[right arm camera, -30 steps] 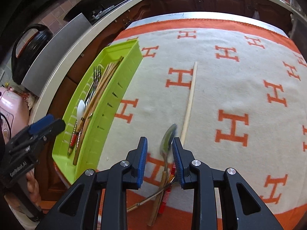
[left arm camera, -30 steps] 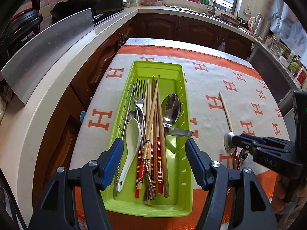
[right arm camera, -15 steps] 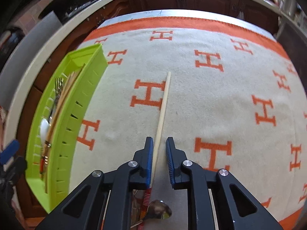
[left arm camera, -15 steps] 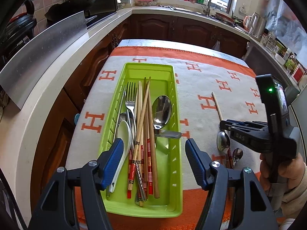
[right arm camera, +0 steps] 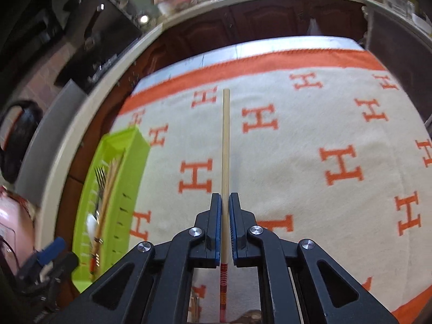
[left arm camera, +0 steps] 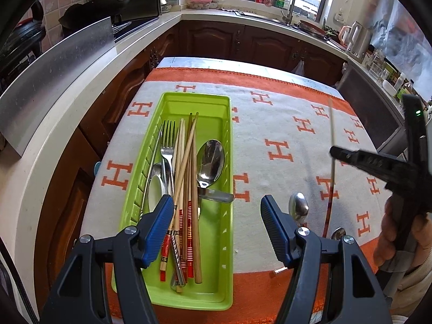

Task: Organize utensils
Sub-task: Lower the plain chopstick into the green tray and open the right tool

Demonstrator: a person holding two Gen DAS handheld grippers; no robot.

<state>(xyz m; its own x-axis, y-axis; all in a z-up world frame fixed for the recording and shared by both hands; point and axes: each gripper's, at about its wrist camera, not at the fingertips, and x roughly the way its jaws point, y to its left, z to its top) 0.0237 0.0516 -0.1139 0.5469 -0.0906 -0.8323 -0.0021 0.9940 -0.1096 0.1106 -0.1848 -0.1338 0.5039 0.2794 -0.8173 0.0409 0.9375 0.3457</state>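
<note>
Wooden chopstick [right arm camera: 225, 145] is sitting clenched in our right claw [right arm camera: 225, 202], raised off the cloth [right arm camera: 297, 178] — our left claw [left arm camera: 216, 216] is hanging released over the green tray [left arm camera: 226, 145], where forks, spoons and chopsticks are lying.

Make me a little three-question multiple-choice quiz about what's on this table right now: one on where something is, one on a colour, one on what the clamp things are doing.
1. Where is the fork?
A. In the tray
B. On the cloth
C. In a gripper

2. What colour is the tray?
A. Blue
B. Green
C. White

3. What is the right gripper doing?
A. Standing wide open
B. Clamping a spoon
C. Clamping a chopstick

Answers:
1 A, the fork lies among the utensils in the tray.
2 B, its walls are bright lime green.
3 C, its jaws have just closed on the chopstick.
</note>
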